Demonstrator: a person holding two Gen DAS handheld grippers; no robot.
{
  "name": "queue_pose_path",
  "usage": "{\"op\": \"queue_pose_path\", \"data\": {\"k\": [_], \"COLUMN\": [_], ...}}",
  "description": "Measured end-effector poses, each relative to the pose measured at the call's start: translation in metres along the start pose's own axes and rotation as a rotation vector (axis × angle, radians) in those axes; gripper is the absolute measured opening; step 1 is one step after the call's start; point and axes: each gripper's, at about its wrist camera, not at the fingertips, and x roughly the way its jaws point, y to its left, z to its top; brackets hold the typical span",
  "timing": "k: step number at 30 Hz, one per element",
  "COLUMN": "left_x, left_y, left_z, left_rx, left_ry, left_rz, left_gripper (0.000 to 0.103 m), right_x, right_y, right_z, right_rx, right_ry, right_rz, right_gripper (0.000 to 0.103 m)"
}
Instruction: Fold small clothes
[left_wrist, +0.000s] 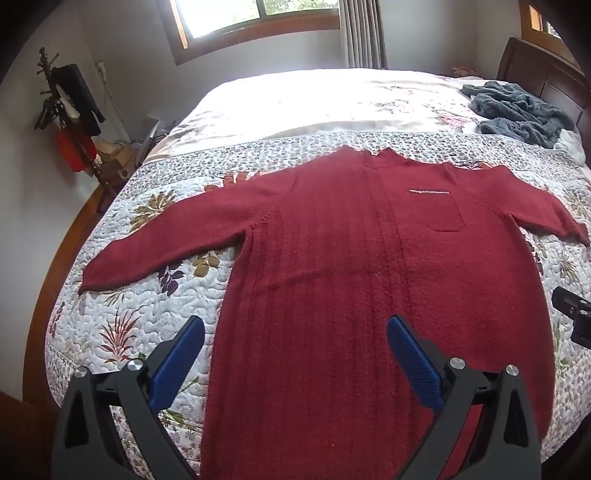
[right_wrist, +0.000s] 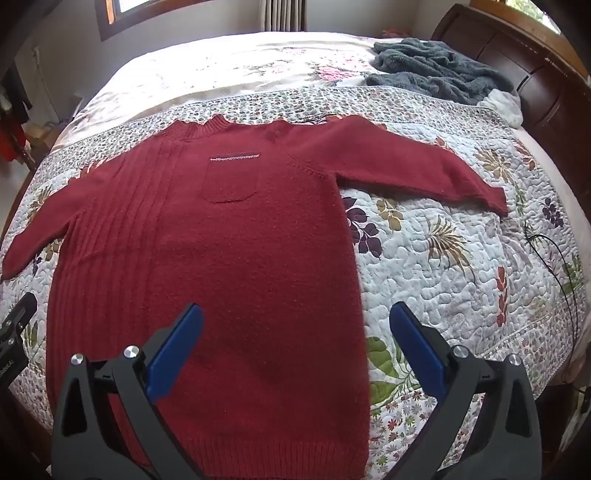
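Sweater flat on quilt, sleeves spread, bare quilt flanking.

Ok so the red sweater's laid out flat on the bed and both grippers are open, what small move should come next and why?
Probably lower the right gripper toward the cuff of the right sleeve and close on it. The red sweater lies flat, front up, on the quilt with both sleeves spread and nothing folded, and both the right and the left gripper hang open and empty. Folding a sleeve inward seems the natural start.

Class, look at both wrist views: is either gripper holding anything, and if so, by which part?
Nothing is held. The left gripper and the right gripper are both open above the red sweater, which lies spread flat on the quilt.
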Motion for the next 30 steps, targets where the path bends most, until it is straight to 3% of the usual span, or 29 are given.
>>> {"op": "queue_pose_path", "data": {"k": [30], "left_x": [-0.001], "left_y": [0.001], "left_z": [-0.001], "left_rx": [0.0], "left_ry": [-0.006], "left_rz": [0.007], "left_gripper": [0.099], "right_x": [0.001], "right_y": [-0.002], "right_z": [0.001], "right_rx": [0.003], "right_ry": [-0.003], "right_rz": [-0.001], "right_gripper": [0.1]}}
